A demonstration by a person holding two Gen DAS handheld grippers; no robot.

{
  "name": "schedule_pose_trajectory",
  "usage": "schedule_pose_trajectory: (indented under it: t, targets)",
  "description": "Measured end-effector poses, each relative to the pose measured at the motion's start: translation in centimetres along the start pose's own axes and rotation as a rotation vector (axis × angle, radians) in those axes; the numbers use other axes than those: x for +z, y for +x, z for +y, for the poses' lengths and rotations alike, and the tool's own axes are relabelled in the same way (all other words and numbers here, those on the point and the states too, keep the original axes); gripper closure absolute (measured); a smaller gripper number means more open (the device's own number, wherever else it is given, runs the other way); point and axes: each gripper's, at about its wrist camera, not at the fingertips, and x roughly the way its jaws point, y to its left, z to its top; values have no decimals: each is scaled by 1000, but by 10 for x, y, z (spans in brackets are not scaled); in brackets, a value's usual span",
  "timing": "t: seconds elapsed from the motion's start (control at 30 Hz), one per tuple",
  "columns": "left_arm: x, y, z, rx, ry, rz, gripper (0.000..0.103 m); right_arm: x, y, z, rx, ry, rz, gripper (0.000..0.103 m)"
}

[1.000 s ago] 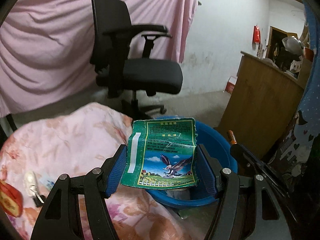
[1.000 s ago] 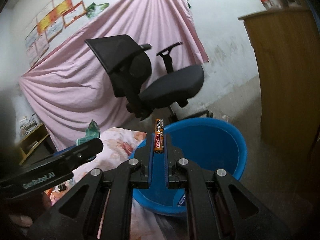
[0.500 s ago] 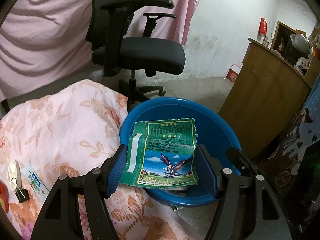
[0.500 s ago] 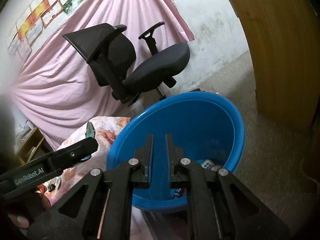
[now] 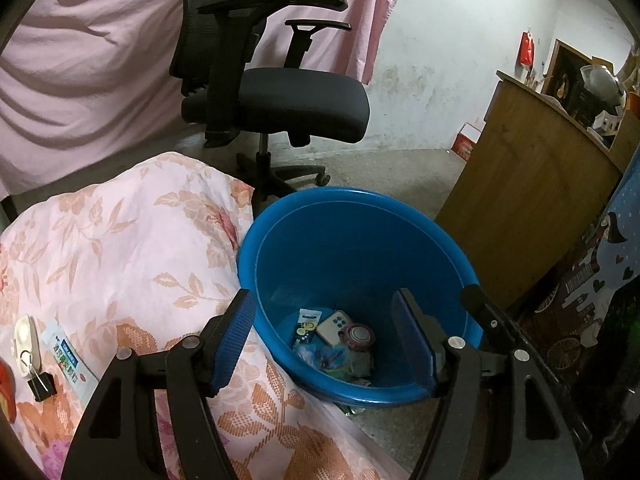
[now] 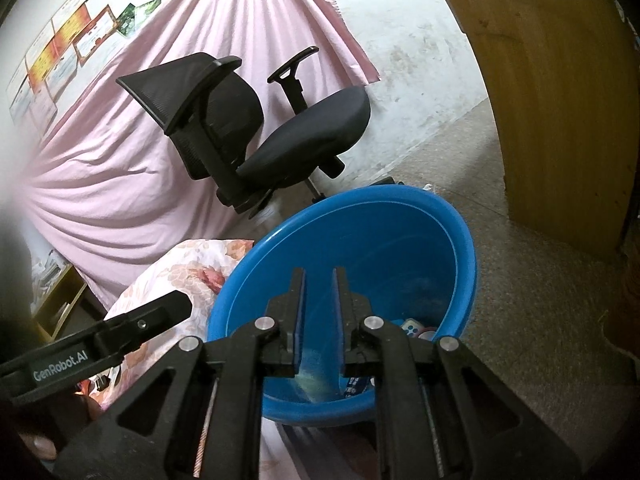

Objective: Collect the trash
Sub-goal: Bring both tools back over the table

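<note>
A blue plastic basin (image 5: 440,236) stands on the floor against a floral-covered bed. Several bits of trash (image 5: 340,340) lie at its bottom, among them small packets and a round lid. My left gripper (image 5: 322,296) hangs over the basin's near rim, its blue-padded jaws wide apart, opening, with nothing between them. My right gripper (image 6: 319,272) points into the same basin (image 6: 464,236); its jaws are opening, a narrow gap with nothing in it. The left gripper (image 6: 140,326) shows at the left of the right wrist view, and a right finger (image 5: 480,308) at the right of the left wrist view.
On the floral cover (image 5: 120,248) at the left lie a blue-white sachet (image 5: 66,354), a white object (image 5: 26,340), a black binder clip (image 5: 40,384) and something red at the edge. A black office chair (image 5: 276,96) stands beyond the basin, a wooden cabinet (image 5: 528,200) to its right.
The green eagle packet has left the left gripper's jaws. The battery has left the right gripper's jaws, which have spread. Both grippers tipped down towards the basin.
</note>
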Motion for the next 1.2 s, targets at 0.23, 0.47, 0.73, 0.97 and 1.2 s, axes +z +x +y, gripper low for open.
schedule_pose_trajectory:
  t: [0.23, 0.47, 0.73, 0.97, 1.2]
  targets:
    - [-2, -13, 5, -5, -32, -47, 37, 7, -5, 2, -1, 9, -16, 64]
    - [-1, -58, 13, -17, -66, -159, 27, 18, -29, 23, 15, -55, -90, 51]
    - [-8, -121, 36, 15, -93, -349, 8, 26, -55, 55, 72, -120, -191, 18]
    - [-22, -167, 56, 124, -67, -501, 1, 22, -70, 85, 140, -191, -276, 0]
    - [-46, -201, 87, 216, -91, -585, 1, 10, -84, 118, 195, -265, -355, 0]
